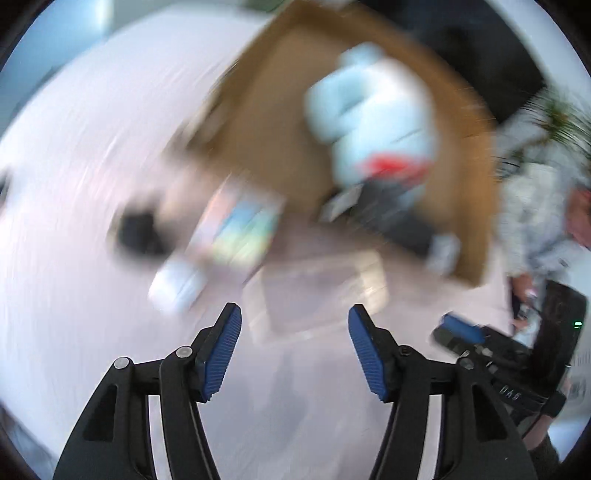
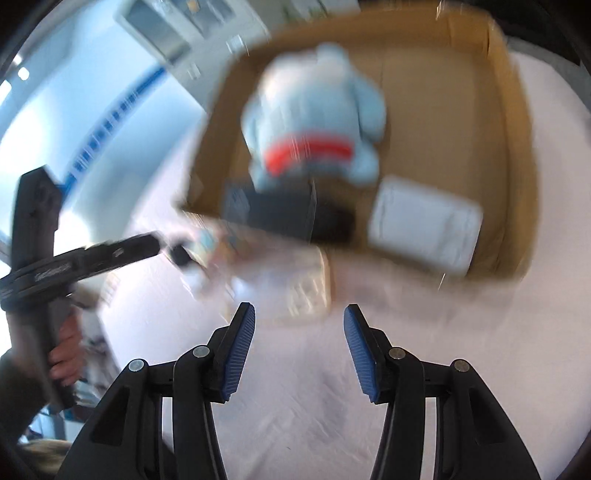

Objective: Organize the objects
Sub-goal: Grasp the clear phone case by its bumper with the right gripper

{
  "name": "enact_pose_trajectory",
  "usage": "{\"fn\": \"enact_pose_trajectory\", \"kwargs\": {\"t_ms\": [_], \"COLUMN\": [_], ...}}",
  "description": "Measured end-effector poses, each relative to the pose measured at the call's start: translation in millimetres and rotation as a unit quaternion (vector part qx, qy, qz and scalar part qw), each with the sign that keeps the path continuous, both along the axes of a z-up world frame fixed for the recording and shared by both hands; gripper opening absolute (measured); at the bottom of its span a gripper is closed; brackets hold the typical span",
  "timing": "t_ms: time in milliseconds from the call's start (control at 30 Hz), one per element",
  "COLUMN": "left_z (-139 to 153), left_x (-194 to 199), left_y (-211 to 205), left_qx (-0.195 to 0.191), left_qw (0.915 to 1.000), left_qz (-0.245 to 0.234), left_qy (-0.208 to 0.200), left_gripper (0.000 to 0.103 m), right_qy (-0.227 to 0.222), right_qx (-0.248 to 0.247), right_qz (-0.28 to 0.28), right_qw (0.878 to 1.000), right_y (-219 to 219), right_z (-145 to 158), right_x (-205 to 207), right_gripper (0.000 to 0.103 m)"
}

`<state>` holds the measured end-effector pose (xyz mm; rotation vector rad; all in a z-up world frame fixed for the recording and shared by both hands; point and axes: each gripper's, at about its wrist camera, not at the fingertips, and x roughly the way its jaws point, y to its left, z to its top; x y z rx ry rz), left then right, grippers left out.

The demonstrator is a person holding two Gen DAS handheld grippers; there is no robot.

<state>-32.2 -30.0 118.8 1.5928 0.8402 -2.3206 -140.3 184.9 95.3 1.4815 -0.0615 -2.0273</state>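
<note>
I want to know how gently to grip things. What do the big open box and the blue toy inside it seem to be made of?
The box looks like plain brown cardboard, matte, with flat walls folded at the corners. The blue toy looks like soft plush fabric, rounded and puffy, with a red band; motion blur hides the texture, so this is a guess.

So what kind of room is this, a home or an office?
Hard to say through the blur; probably an office or lab: a white table holding a brown cardboard box, a green potted plant, and glass-fronted cabinets behind.

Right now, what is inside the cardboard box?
Inside the cardboard box lie a light blue plush toy, a dark flat item and a white packet. Whatever lies beneath them is covered.
</note>
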Motion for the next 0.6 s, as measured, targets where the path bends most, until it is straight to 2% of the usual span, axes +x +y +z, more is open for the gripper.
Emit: {"fn": "enact_pose_trajectory", "kwargs": {"t_ms": [33,100,267,300,333,400,433,533,600], "left_z": [-16.1,-32.4,-47.1,-49.1,-52.4,-62.2,-67.6,-68.4,-70.0], "left_x": [9.3,17.1,12.0,8.5,5.1,-2.7,-5.3,-5.3,0.8], "left_y": [-4.5,-8.3,-12.2,-13.1,-13.4,-12.7,-11.6,-5.0,-1.3], "left_qx": [0.003,0.015,0.017,0.019,0.017,0.015,0.012,-0.023,-0.037], "left_qw": [0.9996,0.9988,0.9990,0.9991,0.9992,0.9995,0.9995,0.9995,0.9984], "left_qz": [0.022,0.040,0.039,0.038,0.035,0.022,0.015,-0.013,-0.032], "left_qy": [-0.015,-0.024,-0.011,-0.007,-0.006,-0.016,-0.024,-0.020,-0.026], "left_gripper": [0.050,0.049,0.049,0.049,0.048,0.040,0.034,0.030,0.020], "right_qy": [-0.001,-0.002,0.035,0.028,0.040,0.031,0.027,0.031,0.025], "right_qx": [0.010,0.021,0.079,0.087,0.088,0.090,0.089,0.092,0.089], "right_qz": [0.002,0.004,-0.016,-0.016,-0.021,-0.017,-0.012,0.005,0.007], "right_qw": [1.000,1.000,0.996,0.996,0.995,0.995,0.996,0.995,0.996], "right_y": [-8.2,-25.1,-55.9,-58.3,-59.0,-59.8,-59.2,-55.4,-49.7], "right_z": [-12.5,-32.3,-54.9,-62.3,-62.4,-64.1,-65.0,-67.1,-68.6], "right_x": [0.4,-5.4,-21.1,-22.0,-20.3,-16.2,-12.2,8.7,26.0], "right_gripper": [0.048,0.039,0.037,0.028,0.025,0.010,0.009,0.008,0.008]}}
